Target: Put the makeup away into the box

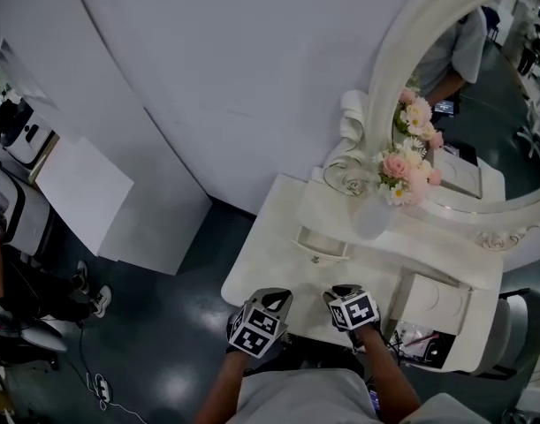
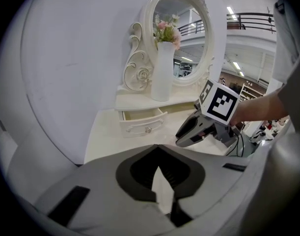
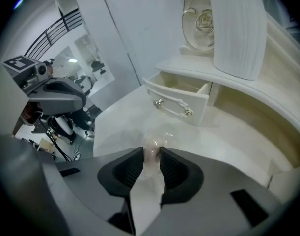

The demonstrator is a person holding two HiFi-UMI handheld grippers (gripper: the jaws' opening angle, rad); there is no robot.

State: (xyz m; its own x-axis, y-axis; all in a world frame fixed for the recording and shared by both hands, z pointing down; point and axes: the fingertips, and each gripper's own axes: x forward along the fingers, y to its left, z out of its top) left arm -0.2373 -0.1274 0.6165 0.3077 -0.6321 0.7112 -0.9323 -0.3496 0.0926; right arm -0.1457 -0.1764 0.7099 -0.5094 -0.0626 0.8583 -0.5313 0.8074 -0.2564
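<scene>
A small clear, pinkish makeup item [image 3: 154,140] lies on the white vanity top [image 1: 270,263], and my right gripper [image 3: 151,154] is shut on it, a pad pressing each side. In the head view the right gripper [image 1: 345,297] is at the table's near edge, left of a white box [image 1: 433,303] with a closed lid. My left gripper [image 2: 157,146] hovers beside it with its tips together and nothing between them; the head view shows the left gripper [image 1: 271,300] close to the right one.
A small drawer [image 1: 323,241] stands open under the raised shelf. A white vase [image 2: 161,70] of pink flowers and an oval mirror [image 1: 482,104] stand behind it. Cables and dark items [image 1: 420,341] lie at the right near the box.
</scene>
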